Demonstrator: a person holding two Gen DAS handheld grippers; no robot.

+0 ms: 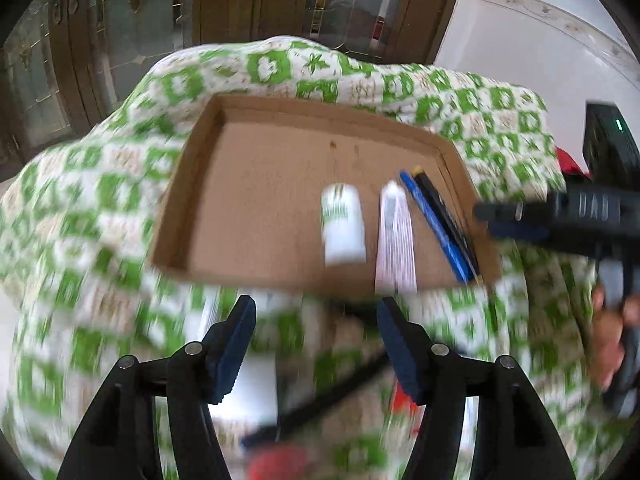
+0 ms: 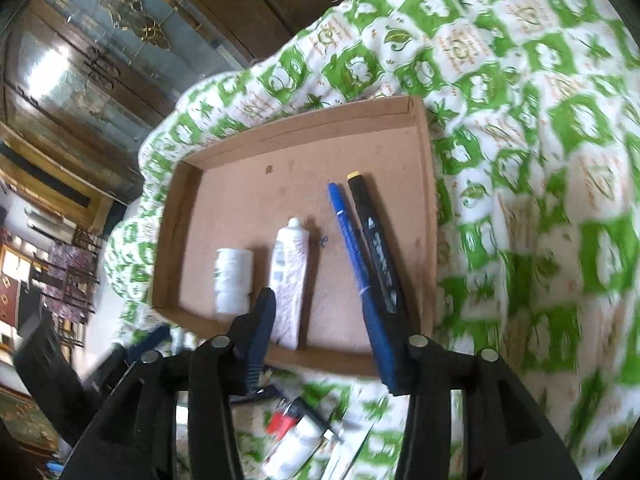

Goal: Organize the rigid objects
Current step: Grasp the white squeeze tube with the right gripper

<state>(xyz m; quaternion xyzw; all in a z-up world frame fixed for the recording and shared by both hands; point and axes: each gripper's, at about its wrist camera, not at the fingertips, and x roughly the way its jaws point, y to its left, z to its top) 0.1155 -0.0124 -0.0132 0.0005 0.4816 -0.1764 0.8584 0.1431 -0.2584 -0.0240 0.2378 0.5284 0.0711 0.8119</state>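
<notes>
A shallow cardboard tray (image 1: 256, 184) (image 2: 248, 184) lies on a green-and-white quilt. In it lie a small white bottle (image 1: 344, 224) (image 2: 233, 280), a white tube (image 1: 395, 236) (image 2: 289, 276), a blue pen (image 1: 434, 226) (image 2: 350, 240) and a black marker (image 1: 446, 216) (image 2: 376, 248). My left gripper (image 1: 316, 344) is open and empty, just in front of the tray's near edge. My right gripper (image 2: 324, 344) is open and empty over the tray's near edge; it also shows in the left wrist view (image 1: 560, 216) at the tray's right side.
More loose items lie blurred on the quilt (image 2: 520, 80) in front of the tray: a red-and-white tube (image 2: 296, 432) and a dark stick-like thing (image 1: 320, 404). Wooden glass-paned doors (image 1: 140, 20) stand behind the bed.
</notes>
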